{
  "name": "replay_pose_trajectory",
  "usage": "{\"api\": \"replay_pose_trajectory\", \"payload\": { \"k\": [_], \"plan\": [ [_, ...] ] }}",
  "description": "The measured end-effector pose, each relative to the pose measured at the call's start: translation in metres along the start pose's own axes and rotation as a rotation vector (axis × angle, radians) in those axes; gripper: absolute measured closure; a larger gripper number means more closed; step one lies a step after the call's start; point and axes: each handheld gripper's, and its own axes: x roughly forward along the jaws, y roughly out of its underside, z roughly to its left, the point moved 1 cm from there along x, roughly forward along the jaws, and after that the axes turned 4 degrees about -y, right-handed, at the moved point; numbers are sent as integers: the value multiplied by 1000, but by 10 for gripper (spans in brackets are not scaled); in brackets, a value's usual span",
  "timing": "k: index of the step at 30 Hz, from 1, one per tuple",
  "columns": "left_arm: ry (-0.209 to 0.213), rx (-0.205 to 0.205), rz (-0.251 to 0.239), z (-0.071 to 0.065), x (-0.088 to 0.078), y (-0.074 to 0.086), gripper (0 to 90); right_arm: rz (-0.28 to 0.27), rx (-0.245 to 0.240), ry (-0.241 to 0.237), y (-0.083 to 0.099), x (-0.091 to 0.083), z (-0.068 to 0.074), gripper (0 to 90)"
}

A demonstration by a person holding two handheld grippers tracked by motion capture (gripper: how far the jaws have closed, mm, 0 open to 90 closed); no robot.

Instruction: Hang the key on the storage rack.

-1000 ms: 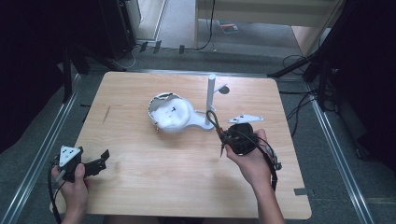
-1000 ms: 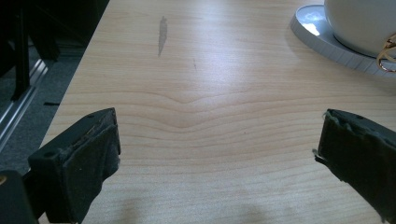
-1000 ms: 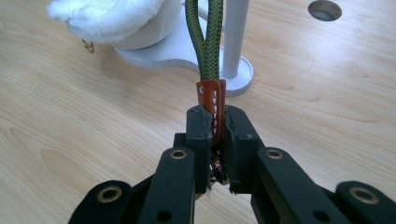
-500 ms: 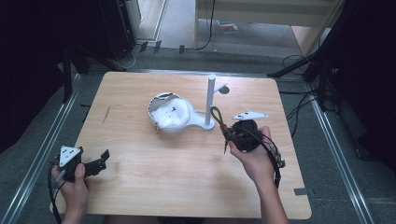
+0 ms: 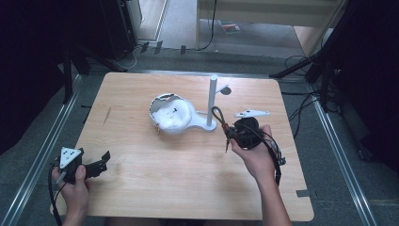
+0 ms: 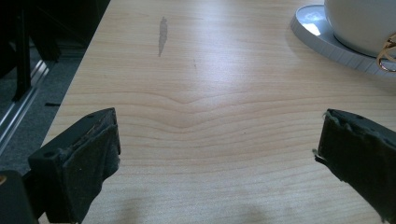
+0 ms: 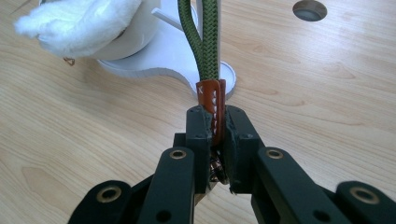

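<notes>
Gripping the green cord loop (image 7: 204,42) by its brown leather tab (image 7: 211,100), your right gripper (image 7: 215,133) is clamped tight on that tab, jaws pinching it from both sides. You're holding the cord just beside the white post (image 5: 212,101) of the stand (image 5: 201,126), toward the desk's (image 5: 141,188) far-right quarter.

Handling, as I'm judging it: the cord is looking light, braided and floppy, so it's sagging wherever you're not supporting it. The stitched tab is the stiffest spot, so you're gripping the right place; the braid itself is likely slipping or flattening under the pads.

Your left gripper (image 6: 215,154) is sitting released, jaws wide apart over bare wood near the desk's near-left corner, holding nothing.

Containers: the white bowl (image 5: 170,113) on the stand's base is holding a fluffy white wad (image 7: 77,23) and a small gold-coloured ring (image 6: 387,51) is hanging at its side; can't tell what else is in there.
</notes>
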Motion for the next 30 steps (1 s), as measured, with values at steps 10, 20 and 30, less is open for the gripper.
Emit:
{"api": "replay_pose_trajectory", "payload": {
  "k": [10,20,30],
  "plan": [
    [1,-1,-1,0,0,0,0,8,1,4,1,9,-1,823],
    [1,-1,0,0,0,0,0,-7,26,23,1,15,-3,806],
    [0,1,-1,0,0,0,0,-3,24,24,4,13,-4,794]
  ]
}}
